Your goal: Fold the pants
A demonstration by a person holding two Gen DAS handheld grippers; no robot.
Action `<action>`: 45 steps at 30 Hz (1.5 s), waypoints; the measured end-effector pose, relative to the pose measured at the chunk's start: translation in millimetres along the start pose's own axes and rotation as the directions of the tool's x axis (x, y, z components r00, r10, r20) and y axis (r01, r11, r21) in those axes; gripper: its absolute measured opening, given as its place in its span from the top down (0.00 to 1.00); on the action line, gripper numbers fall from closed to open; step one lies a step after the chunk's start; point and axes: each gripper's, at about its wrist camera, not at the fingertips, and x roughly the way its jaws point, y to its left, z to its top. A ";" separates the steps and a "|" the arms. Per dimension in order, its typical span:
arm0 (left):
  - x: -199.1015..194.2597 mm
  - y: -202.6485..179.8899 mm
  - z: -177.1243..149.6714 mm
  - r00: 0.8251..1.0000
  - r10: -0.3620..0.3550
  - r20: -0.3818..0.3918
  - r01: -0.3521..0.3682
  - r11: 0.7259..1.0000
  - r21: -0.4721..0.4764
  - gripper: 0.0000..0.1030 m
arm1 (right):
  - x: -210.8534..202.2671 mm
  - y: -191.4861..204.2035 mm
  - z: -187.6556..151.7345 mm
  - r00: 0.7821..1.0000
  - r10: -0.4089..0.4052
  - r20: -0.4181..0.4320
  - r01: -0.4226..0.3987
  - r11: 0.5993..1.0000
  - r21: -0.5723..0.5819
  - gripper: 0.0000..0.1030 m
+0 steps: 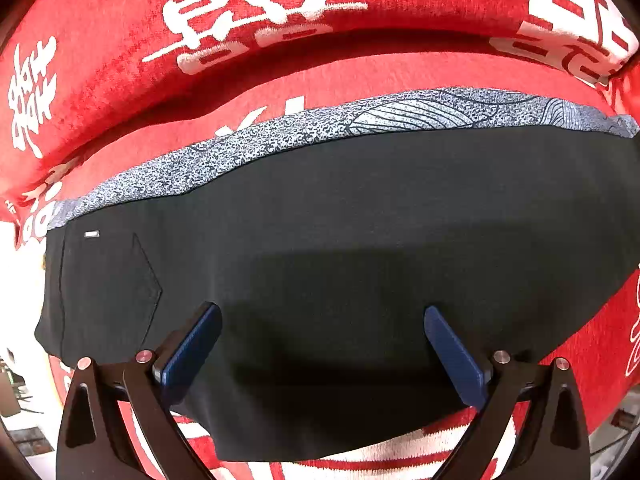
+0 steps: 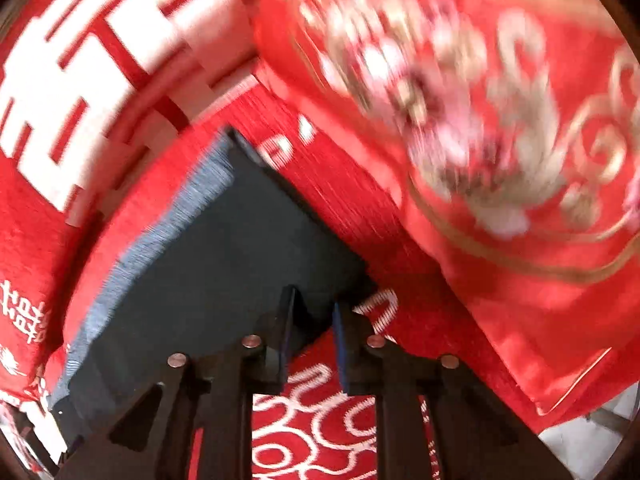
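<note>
Both cameras sit on the grippers and look steeply down along their jaws. The left wrist view hangs close above the folded black pants point(image 1: 340, 240), facing the far edge where a grey patterned strip point(image 1: 280, 140) runs across and a red cushion with white characters point(image 1: 120, 40) rises behind. The right wrist view, blurred, looks down from near one corner of the same pants point(image 2: 220, 248), rolled so the garment lies diagonally. Both views share the pants, the patterned strip point(image 2: 160, 232) and the red printed cover point(image 2: 320, 420) beneath.

Black left gripper point(image 1: 322, 356), blue pads point(image 1: 192, 350), silver screws point(image 1: 144, 357)
</note>
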 end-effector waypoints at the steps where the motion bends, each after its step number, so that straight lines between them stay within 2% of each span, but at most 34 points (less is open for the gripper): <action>1: -0.7 -0.2 -0.6 1.000 0.001 0.000 -0.001 1.000 0.002 0.01 | -2.4 -3.1 -2.5 1.000 0.008 0.015 -0.008 1.000 0.020 0.71; 2: -0.6 0.3 -0.5 1.000 0.002 0.002 -0.002 1.000 0.006 0.01 | -6.1 -1.0 -5.7 0.999 -0.029 0.021 0.028 0.999 0.022 0.61; 4: -1.8 0.3 -1.0 1.000 -0.002 0.003 0.002 1.000 0.006 0.01 | -18.4 -4.9 -13.0 0.998 -0.060 0.027 0.059 0.998 0.017 0.60; 7: -3.4 0.0 -1.7 1.000 -0.006 0.001 0.006 1.000 -0.003 0.01 | -37.8 7.2 -29.6 0.999 -0.016 0.030 0.017 0.999 -0.048 0.60; 9: -4.1 -0.6 -1.8 1.000 -0.005 -0.002 0.005 1.000 -0.009 0.01 | -43.2 33.1 -49.1 1.000 0.017 0.016 -0.015 0.989 -0.145 0.60; 13: -1.0 1.3 0.2 1.000 -0.006 -0.005 0.006 1.000 -0.012 0.01 | -40.1 93.0 -85.1 0.995 0.095 -0.035 -0.101 0.947 -0.305 0.59; 15: -0.1 2.5 -0.2 1.000 -0.009 -0.005 0.009 1.000 -0.014 0.01 | -38.1 112.8 -98.5 0.991 0.121 -0.057 -0.134 0.923 -0.361 0.55; 18: 2.1 5.2 0.0 1.000 -0.016 -0.011 0.016 1.000 -0.024 0.01 | -20.9 142.5 -110.2 0.987 0.132 -0.095 -0.159 0.902 -0.401 0.51; 21: 3.0 8.1 -0.6 0.999 -0.025 -0.020 0.024 0.999 -0.041 0.01 | -4.9 153.9 -119.2 0.991 0.094 -0.095 -0.126 0.891 -0.437 0.50; 30: 1.9 2.7 1.4 0.999 0.000 -0.035 0.000 1.000 -0.009 0.01 | -0.9 146.0 -111.9 0.985 0.140 -0.096 -0.167 0.906 -0.389 0.50; 35: 0.1 -1.7 1.8 0.999 0.020 -0.026 -0.020 1.000 0.011 0.01 | -5.2 143.2 -111.9 0.982 0.168 -0.084 -0.188 0.913 -0.362 0.43; 45: -4.6 -6.1 5.1 0.998 0.064 -0.026 -0.063 0.997 0.040 0.01 | -5.0 132.5 -109.1 0.972 0.218 -0.085 -0.234 0.917 -0.324 0.43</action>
